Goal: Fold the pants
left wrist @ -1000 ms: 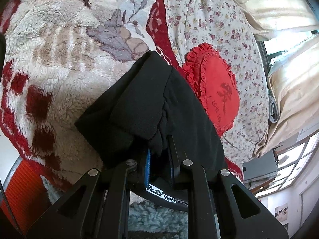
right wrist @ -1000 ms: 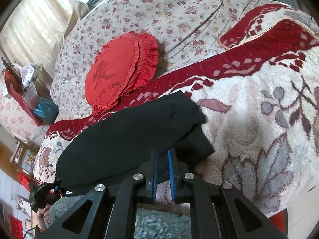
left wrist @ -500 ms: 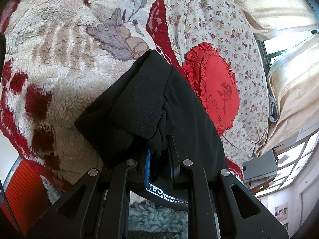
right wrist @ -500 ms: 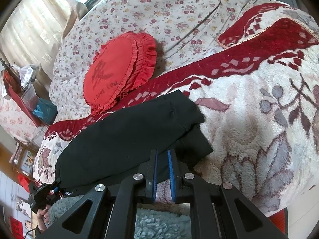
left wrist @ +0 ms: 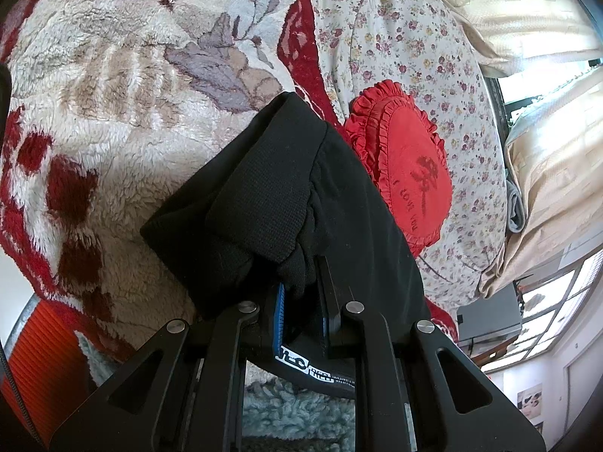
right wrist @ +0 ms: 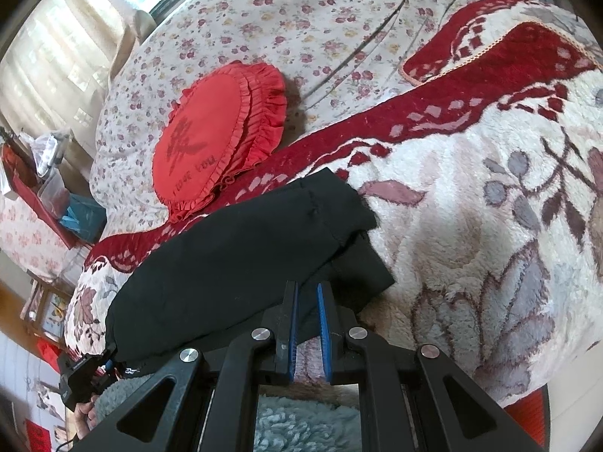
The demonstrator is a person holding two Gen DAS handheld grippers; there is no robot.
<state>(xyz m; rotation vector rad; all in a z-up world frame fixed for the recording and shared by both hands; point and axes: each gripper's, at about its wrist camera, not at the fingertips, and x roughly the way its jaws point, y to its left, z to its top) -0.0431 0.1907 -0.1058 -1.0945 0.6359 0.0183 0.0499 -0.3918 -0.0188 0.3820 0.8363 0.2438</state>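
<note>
The black pants [left wrist: 286, 173] lie folded lengthwise on a fleece blanket [left wrist: 113, 94] on the bed. My left gripper [left wrist: 301, 290] is shut on a bunched end of the cloth, near a ribbed band and a white-lettered label. In the right wrist view the pants [right wrist: 233, 256] stretch from lower left to centre, one end layer lying over another. My right gripper [right wrist: 306, 293] is shut on the near edge of the pants at that end. The left gripper [right wrist: 109, 363] shows small at the lower left, holding the other end.
A red heart-shaped frilled pillow [right wrist: 215, 139] lies on the floral sheet [right wrist: 282, 19] just beyond the pants. The cream, red and grey blanket [right wrist: 471, 226] spreads to the right. Curtains and a window stand behind the bed. A teal fleece sleeve [right wrist: 297, 425] shows under the gripper.
</note>
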